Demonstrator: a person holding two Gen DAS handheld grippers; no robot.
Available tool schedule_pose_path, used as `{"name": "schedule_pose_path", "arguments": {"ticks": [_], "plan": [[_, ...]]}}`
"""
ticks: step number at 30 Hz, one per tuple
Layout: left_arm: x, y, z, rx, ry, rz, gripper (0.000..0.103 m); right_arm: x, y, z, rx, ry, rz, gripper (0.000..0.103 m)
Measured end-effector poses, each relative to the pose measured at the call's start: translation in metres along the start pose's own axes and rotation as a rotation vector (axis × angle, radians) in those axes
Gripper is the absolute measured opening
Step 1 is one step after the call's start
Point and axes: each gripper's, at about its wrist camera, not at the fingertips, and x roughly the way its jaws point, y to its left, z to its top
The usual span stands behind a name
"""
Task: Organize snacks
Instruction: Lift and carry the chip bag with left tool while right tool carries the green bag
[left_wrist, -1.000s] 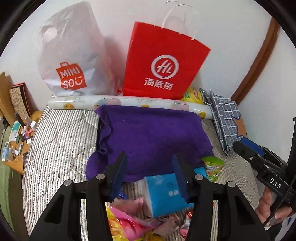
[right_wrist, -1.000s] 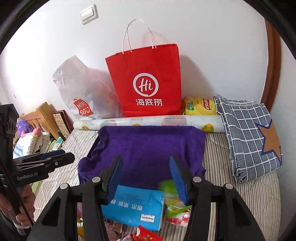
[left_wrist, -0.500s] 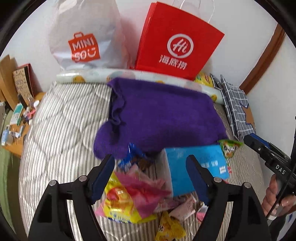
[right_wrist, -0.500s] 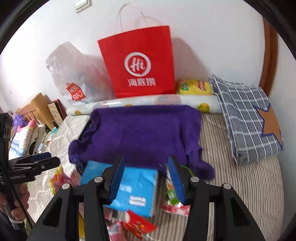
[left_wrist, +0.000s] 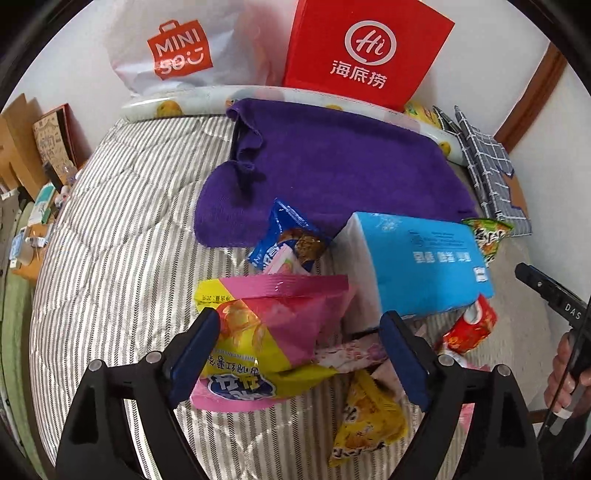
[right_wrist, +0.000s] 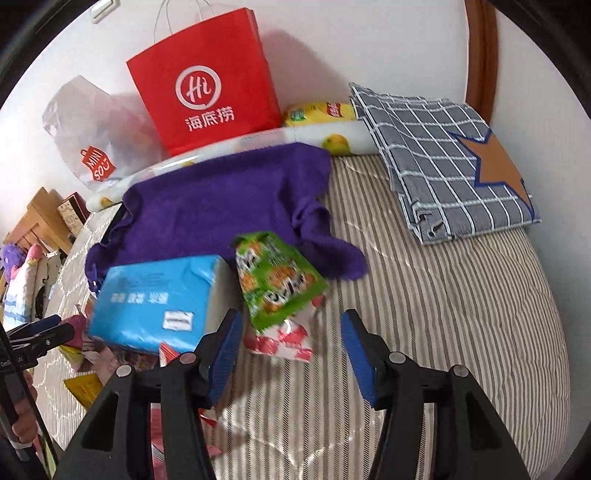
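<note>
A pile of snack packets lies on the striped bed. In the left wrist view my left gripper (left_wrist: 299, 347) is open, its jaws either side of a pink and yellow snack bag (left_wrist: 269, 343). A blue snack packet (left_wrist: 286, 240), a blue tissue pack (left_wrist: 417, 262), a yellow packet (left_wrist: 369, 417) and a red packet (left_wrist: 471, 325) lie around it. In the right wrist view my right gripper (right_wrist: 291, 350) is open just in front of a green snack packet (right_wrist: 275, 280) and a red and white packet (right_wrist: 284, 341). The blue tissue pack (right_wrist: 155, 295) lies to its left.
A purple towel (left_wrist: 332, 162) is spread behind the pile. A red paper bag (right_wrist: 203, 81) and a white Miniso bag (left_wrist: 173, 48) stand against the wall behind a patterned roll (right_wrist: 325, 138). A folded checked cloth (right_wrist: 450, 155) lies at right. Clutter sits beyond the bed's left edge.
Both grippers have tilted down and moved closer to the snack pile. The left jaws opened wider around the pink and yellow bag. The right jaws opened wider before the green packet.
</note>
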Motion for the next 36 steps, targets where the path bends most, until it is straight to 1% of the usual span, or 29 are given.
{"name": "schedule_pose_path", "arguments": {"ticks": [4,8,9,14,16,18,21,22,26,31,33,35,36], "plan": [[0.003,-0.005,-0.002,0.029,-0.002,0.035,0.09,0.007,-0.003,-0.007,0.003,0.022,0.0,0.056],[0.011,-0.008,-0.003,0.065,-0.003,0.112,0.09,0.017,-0.007,-0.011,0.02,0.045,0.011,0.057],[0.012,-0.007,-0.003,0.065,-0.006,0.119,0.09,0.019,-0.008,-0.011,0.024,0.05,0.016,0.058],[0.015,0.007,0.002,0.023,-0.005,0.125,0.09,0.029,-0.006,-0.009,0.024,0.054,0.038,0.059],[0.019,0.015,0.003,-0.01,0.018,0.136,0.09,0.031,-0.003,-0.005,0.018,0.044,0.056,0.059],[0.026,0.025,0.003,-0.055,0.058,0.118,0.088,0.031,0.0,0.0,0.01,0.028,0.054,0.059],[0.032,0.036,-0.001,-0.102,0.077,0.087,0.088,0.034,0.003,0.011,0.009,0.008,0.063,0.06],[0.033,0.036,-0.002,-0.104,0.077,0.083,0.088,0.036,0.004,0.016,0.013,0.003,0.063,0.06],[0.032,0.036,-0.002,-0.09,0.077,0.071,0.082,0.049,0.006,0.027,0.014,0.01,0.052,0.061],[0.032,0.036,0.0,-0.089,0.079,0.05,0.078,0.066,0.007,0.03,0.01,0.038,0.057,0.061],[0.032,0.036,0.001,-0.09,0.08,0.042,0.076,0.07,0.008,0.03,0.006,0.029,0.047,0.061],[0.031,0.037,0.001,-0.092,0.08,0.035,0.074,0.071,0.009,0.031,-0.002,0.025,0.044,0.054],[0.029,0.037,0.001,-0.093,0.077,0.032,0.073,0.069,0.009,0.031,-0.008,0.022,0.048,0.052]]}}
